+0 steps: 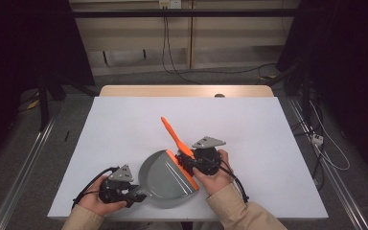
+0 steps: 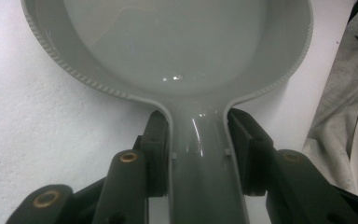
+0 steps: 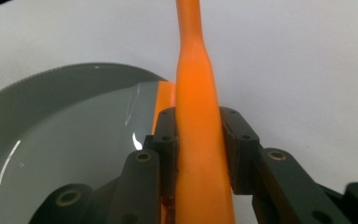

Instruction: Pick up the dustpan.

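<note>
High view: grey dustpan (image 1: 165, 179) on white table (image 1: 124, 124), brush bristles hidden behind right gripper (image 1: 191, 165) (dark room beyond).

Left gripper view: left gripper (image 2: 199, 140) clamps dustpan handle (image 2: 205, 186), pan rim cropped.

Right gripper view: jaws clamp orange brush handle (image 3: 198, 140), tip cropped.

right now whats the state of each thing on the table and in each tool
dustpan: flat on the table, its handle clamped from both sides by the left tool
brush: its orange handle gripped by the right tool, handle slanting up and away, head end at the pan's orange lip
left tool: shut on the pan's handle
right tool: shut on the brush handle
table: white top
</note>
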The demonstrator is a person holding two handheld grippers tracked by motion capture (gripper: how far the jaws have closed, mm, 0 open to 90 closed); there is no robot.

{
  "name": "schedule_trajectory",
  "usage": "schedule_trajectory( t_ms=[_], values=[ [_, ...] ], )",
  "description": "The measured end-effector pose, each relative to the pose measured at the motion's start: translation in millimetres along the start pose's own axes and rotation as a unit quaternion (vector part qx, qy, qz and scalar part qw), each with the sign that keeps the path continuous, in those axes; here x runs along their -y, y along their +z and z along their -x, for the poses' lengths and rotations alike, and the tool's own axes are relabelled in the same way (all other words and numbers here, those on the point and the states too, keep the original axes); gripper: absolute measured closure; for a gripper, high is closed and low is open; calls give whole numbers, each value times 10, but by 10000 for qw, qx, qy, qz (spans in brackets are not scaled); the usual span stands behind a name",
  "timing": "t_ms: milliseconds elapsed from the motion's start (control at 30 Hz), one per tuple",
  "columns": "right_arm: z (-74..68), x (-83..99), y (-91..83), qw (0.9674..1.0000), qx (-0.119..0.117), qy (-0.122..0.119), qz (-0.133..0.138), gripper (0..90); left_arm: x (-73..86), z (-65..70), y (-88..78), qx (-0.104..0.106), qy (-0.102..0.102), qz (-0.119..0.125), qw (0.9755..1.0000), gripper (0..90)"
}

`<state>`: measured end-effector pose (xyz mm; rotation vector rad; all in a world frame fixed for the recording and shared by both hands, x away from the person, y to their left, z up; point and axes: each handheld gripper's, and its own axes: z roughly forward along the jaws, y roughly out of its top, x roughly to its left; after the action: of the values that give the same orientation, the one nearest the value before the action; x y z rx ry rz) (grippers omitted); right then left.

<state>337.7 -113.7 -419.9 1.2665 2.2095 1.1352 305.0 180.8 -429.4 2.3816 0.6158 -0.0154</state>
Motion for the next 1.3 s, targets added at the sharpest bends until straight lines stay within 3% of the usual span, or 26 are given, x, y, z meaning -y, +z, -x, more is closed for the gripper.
schedule_trajectory(
  t_ms=[67, 100, 167, 333, 567, 633, 867, 1000, 1167, 1300],
  values=[
    [-14, 11, 0, 10000, -7, 30, 71, 710, 0, -1, 0, 6, -8, -1, 10000, 620],
    [-20, 20, 6, 9997, -151, 155, 125, 709, 0, -4, -1, 8, 3, -11, 10000, 620],
    [-76, 30, 13, 9998, -68, -16, 170, 709, 1, -4, -2, 4, -2, -8, 10000, 620],
    [-155, 41, 39, 9995, -138, 13, 281, 708, 5, -4, -3, 7, -22, 4, 10000, 621],
    [-270, 57, 38, 9990, -104, -161, 407, 707, 3, -5, -4, 11, -40, 7, 10000, 621],
    [-305, 48, 20, 9981, -274, 1, 546, 708, 2, -7, -5, 3, -17, -12, 10000, 621],
    [-528, -15, 59, 9963, -514, -249, 648, 710, 10, -7, -2, 11, -36, 26, 10000, 622],
    [-501, -70, 15, 9948, -583, -299, 782, 710, 12, -11, -1, 19, -47, 33, 10000, 622],
    [-370, -144, -92, 9934, -609, -210, 953, 710, 10, -8, -1, 9, -63, 39, 10000, 622],
    [-199, -165, -126, 9938, -437, -216, 1003, 710, 12, -9, -1, 13, -65, 38, 10000, 622]
  ],
)
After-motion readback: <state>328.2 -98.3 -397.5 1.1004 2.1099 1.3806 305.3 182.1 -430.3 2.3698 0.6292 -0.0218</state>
